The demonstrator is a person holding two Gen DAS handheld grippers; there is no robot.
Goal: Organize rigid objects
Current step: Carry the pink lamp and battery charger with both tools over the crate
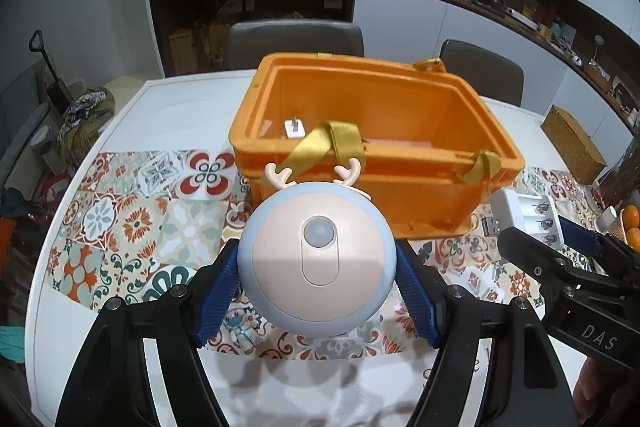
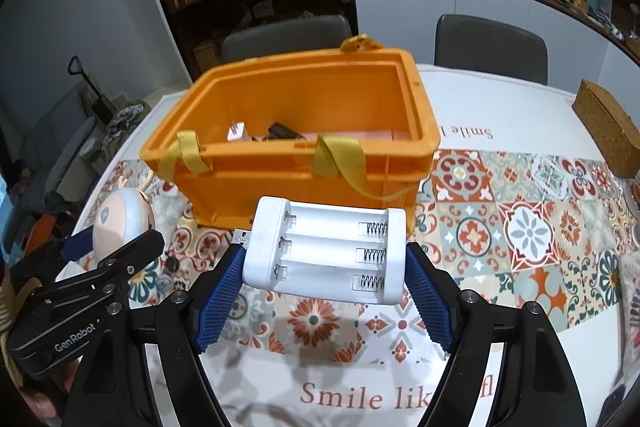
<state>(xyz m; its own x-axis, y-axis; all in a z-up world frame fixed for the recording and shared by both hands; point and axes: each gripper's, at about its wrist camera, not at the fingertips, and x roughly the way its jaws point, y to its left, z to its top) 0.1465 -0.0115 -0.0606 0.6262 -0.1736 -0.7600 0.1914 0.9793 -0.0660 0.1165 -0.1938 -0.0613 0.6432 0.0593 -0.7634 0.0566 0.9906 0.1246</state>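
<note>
My left gripper (image 1: pixel 318 273) is shut on a round pale-blue night light (image 1: pixel 316 259) with a beige face and small antlers, held above the patterned mat. My right gripper (image 2: pixel 326 267) is shut on a white battery charger (image 2: pixel 326 247) with three empty slots and a USB plug. Both held things hang just in front of the orange crate (image 1: pixel 420 167) (image 2: pixel 248 163), which has yellow straps. Inside the crate lie a small white plug (image 2: pixel 236 131) and a dark object (image 2: pixel 284 131). Each gripper shows in the other's view: the right gripper (image 1: pixel 560 239) with the charger, the left gripper (image 2: pixel 116 235) with the night light.
A tiled-pattern mat (image 2: pixel 520 219) covers the white table (image 1: pixel 168 107). A cork block (image 2: pixel 608 131) lies at the right edge, oranges (image 1: pixel 632 223) sit far right. Two grey chairs (image 2: pixel 490 47) stand behind the table, with shelves beyond.
</note>
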